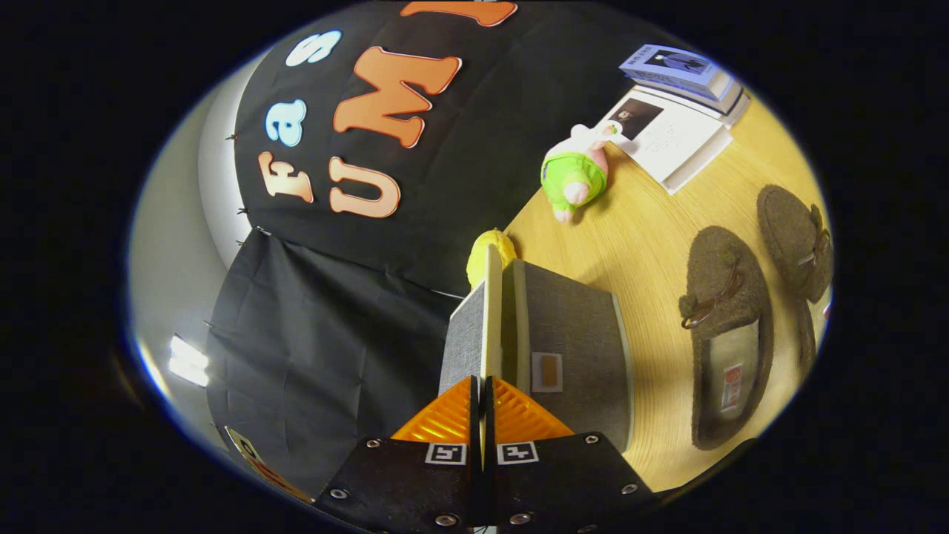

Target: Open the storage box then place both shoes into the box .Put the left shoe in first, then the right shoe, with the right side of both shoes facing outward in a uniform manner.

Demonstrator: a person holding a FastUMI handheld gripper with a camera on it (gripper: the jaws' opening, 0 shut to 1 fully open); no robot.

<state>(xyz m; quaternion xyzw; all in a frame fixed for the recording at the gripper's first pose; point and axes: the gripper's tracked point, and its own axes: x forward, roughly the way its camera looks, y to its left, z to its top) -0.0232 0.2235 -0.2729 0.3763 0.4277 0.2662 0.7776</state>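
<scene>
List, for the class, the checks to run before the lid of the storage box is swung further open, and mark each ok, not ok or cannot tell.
1. Gripper fingers closed on the lid edge: ok.
2. Lid lifted off the storage box: ok, partly open.
3. Both shoes lying beside the box, away from the lid: ok.
4. Plush toy and books apart from the box: ok.
5. Yellow object behind the lid out of its swing: cannot tell.

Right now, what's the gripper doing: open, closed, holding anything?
Gripper: closed on the thin edge of the storage box's lid, which stands raised; both shoes lie on the table.
</scene>
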